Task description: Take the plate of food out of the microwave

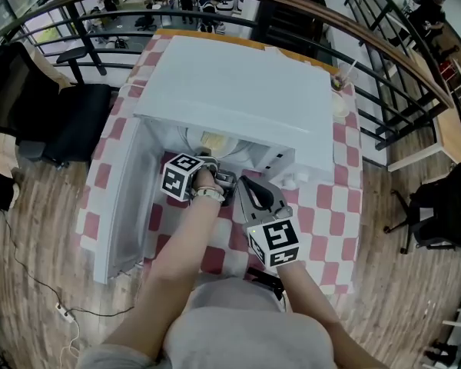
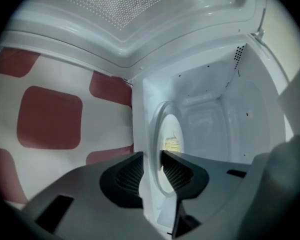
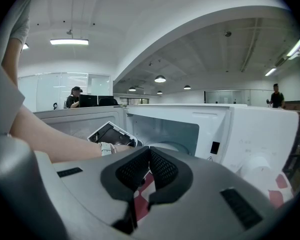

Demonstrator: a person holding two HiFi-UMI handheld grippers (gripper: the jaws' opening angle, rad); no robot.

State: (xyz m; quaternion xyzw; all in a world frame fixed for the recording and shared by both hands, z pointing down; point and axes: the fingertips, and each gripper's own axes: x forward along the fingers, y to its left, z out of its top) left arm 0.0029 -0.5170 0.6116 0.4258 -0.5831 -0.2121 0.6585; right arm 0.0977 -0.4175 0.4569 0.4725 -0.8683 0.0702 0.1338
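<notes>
A white microwave (image 1: 246, 91) stands on the checked table with its door (image 1: 123, 206) swung open to the left. Inside lies a white plate (image 2: 166, 134) with yellowish food (image 2: 172, 144); the head view shows the food (image 1: 213, 139) just under the microwave's top edge. My left gripper (image 2: 152, 171) is rolled on its side at the opening, and its pads (image 2: 132, 174) sit against both faces of the plate's near rim. My right gripper (image 3: 149, 156) hovers in front of the opening, shut and holding nothing; in the head view the right gripper (image 1: 244, 181) sits right of the left hand.
The red-and-white checked cloth (image 1: 326, 206) covers the table. A cup with a straw (image 1: 339, 83) stands at the back right corner. A curved railing (image 1: 415, 75) runs behind, and a black office chair (image 1: 77, 121) stands to the left. People sit in the background.
</notes>
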